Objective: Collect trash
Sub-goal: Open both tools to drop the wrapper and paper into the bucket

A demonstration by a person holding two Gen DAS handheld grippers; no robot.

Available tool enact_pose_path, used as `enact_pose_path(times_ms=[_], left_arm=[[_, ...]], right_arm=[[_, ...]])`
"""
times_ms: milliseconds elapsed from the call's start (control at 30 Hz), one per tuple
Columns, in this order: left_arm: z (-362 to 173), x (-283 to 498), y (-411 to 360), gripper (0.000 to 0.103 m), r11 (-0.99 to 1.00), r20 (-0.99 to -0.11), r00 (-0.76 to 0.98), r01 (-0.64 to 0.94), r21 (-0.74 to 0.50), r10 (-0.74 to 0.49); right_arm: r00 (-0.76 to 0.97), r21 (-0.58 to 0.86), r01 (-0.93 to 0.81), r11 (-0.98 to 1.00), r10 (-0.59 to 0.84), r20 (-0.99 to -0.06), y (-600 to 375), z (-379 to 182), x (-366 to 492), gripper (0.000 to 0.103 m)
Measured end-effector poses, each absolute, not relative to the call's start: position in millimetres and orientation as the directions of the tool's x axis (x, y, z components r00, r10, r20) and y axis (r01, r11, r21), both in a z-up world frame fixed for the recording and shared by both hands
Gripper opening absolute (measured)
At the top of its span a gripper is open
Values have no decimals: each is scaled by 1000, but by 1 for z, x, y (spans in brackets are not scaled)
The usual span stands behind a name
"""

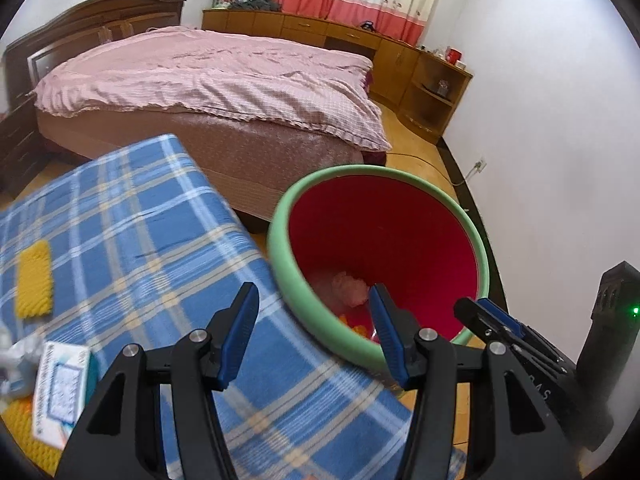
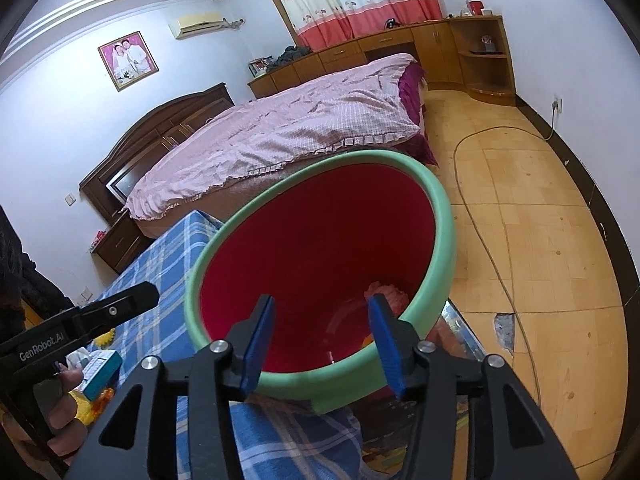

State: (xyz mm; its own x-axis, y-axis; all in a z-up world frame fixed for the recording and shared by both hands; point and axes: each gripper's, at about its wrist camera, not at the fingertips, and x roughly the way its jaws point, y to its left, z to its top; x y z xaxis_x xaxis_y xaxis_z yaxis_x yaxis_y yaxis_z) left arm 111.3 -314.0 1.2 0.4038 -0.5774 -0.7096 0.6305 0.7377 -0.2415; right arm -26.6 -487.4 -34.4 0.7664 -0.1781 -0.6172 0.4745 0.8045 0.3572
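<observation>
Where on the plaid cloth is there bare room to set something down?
Bare plaid cloth lies between the yellow sponge and the green-rimmed bin, running back to the far edge. The near left corner is crowded: a small box and wrappers.

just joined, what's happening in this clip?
A person holds two grippers over a red bin with a green rim beside a table with a blue plaid cloth. The right gripper and the left gripper both have open, empty jaws. Pink crumpled trash already lies in the bin. A small box and a yellow pad remain on the table.
</observation>
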Motion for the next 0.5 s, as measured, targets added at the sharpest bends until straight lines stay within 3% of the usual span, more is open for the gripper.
enact_pose_path(times_ms=[500], left_arm=[[28, 101, -220, 57, 841, -691, 519, 477, -254, -503]], right_arm=[[795, 372, 410, 832, -127, -593, -435, -5, -37, 76]])
